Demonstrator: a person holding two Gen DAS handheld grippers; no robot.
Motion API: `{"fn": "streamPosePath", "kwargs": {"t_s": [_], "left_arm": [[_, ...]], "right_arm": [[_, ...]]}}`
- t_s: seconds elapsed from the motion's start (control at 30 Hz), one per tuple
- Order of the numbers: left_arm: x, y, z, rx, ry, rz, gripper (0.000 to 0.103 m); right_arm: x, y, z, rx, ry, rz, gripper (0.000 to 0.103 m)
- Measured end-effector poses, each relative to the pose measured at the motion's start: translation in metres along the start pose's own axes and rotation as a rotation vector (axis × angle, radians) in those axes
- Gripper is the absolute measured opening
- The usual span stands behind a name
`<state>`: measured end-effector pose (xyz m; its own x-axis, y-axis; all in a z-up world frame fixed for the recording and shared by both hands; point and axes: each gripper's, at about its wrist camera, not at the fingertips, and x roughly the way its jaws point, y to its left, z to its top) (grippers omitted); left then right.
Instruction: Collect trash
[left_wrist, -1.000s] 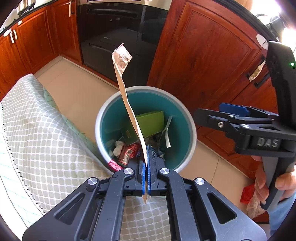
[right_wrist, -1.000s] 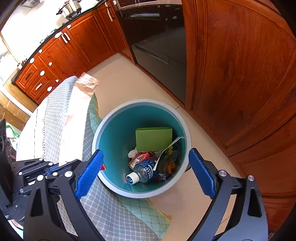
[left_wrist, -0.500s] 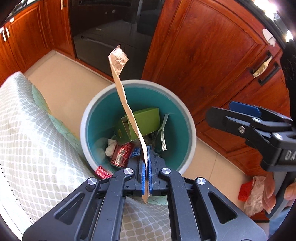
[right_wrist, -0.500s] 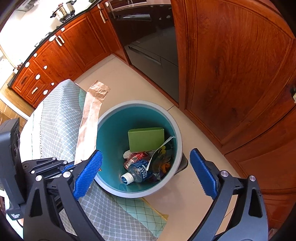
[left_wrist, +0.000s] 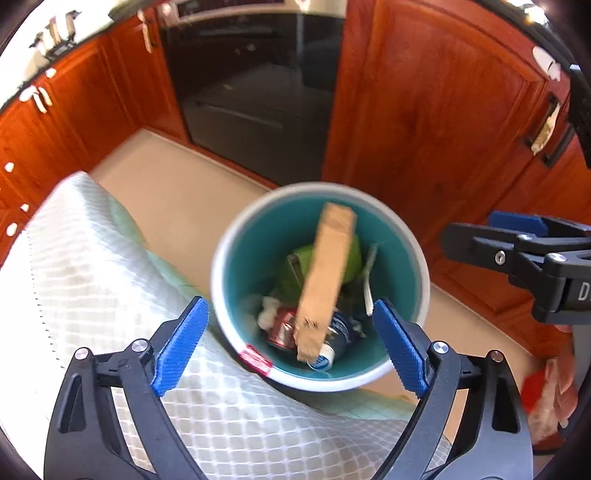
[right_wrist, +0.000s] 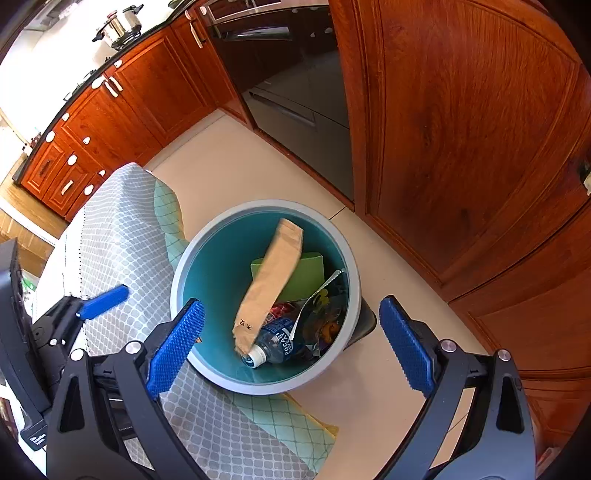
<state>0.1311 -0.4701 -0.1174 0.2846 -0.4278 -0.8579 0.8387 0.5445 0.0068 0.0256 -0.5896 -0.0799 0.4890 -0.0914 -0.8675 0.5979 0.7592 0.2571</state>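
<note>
the red-brown wooden cabinets (right_wrist: 461, 129) are the largest thing; they stand along two sides of the beige floor (right_wrist: 229, 162), with one dark oven door (left_wrist: 251, 81) set between them. one table under a grey-white patterned cloth (right_wrist: 122, 236) reaches to the bin, and one pale green cloth (right_wrist: 166, 206) shows at its edge. one round bin (right_wrist: 347, 258), grey outside and teal inside, stands on the floor, touching the cloth edge.

two grippers are over the bin, both pointing down into it. the left gripper (left_wrist: 291, 339) has its jaws opening, wide apart, and nothing is between the blue pads. the right gripper (right_wrist: 291, 343) also stands wide open and empty.

one long brown paper wrapper (right_wrist: 271, 284) is free of both grippers, within the bin's mouth, tilted, its lower end at the bottle; whether it already rests there i cannot tell. in the bin i count one green box (right_wrist: 306, 273), one plastic bottle (right_wrist: 277, 343) with a white cap, one red can (left_wrist: 280, 328), and some crumpled wrappers that are too mixed to count.
</note>
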Motion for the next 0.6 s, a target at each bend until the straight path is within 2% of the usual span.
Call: {"fn": "streamPosePath", "kwargs": {"t_s": [0.03,0.17,0.27,0.37,0.5,0.6], "left_arm": [[-0.006,0.001,-0.002,-0.006,-0.026,0.019,0.094],[-0.033,0.01,-0.009,-0.026,-0.113,0.058,0.099],[-0.055,0.019,-0.016,-0.046,-0.125,0.04,0.099],[-0.083,0.033,-0.027,-0.089,-0.153,0.004,0.099],[-0.114,0.054,-0.041,-0.2,-0.139,-0.03,0.099],[-0.131,0.061,-0.058,-0.233,-0.151,0.039,0.099]], "right_arm": [[-0.001,0.0,-0.001,0.0,-0.002,0.004,0.097],[-0.011,0.0,-0.005,0.009,-0.023,0.033,0.097],[-0.022,0.001,-0.011,0.0,-0.037,0.047,0.097],[-0.037,0.01,-0.018,-0.063,-0.059,0.051,0.097],[-0.058,0.028,-0.034,-0.165,-0.088,0.013,0.097],[-0.075,0.043,-0.052,-0.246,-0.117,-0.046,0.097]]}}
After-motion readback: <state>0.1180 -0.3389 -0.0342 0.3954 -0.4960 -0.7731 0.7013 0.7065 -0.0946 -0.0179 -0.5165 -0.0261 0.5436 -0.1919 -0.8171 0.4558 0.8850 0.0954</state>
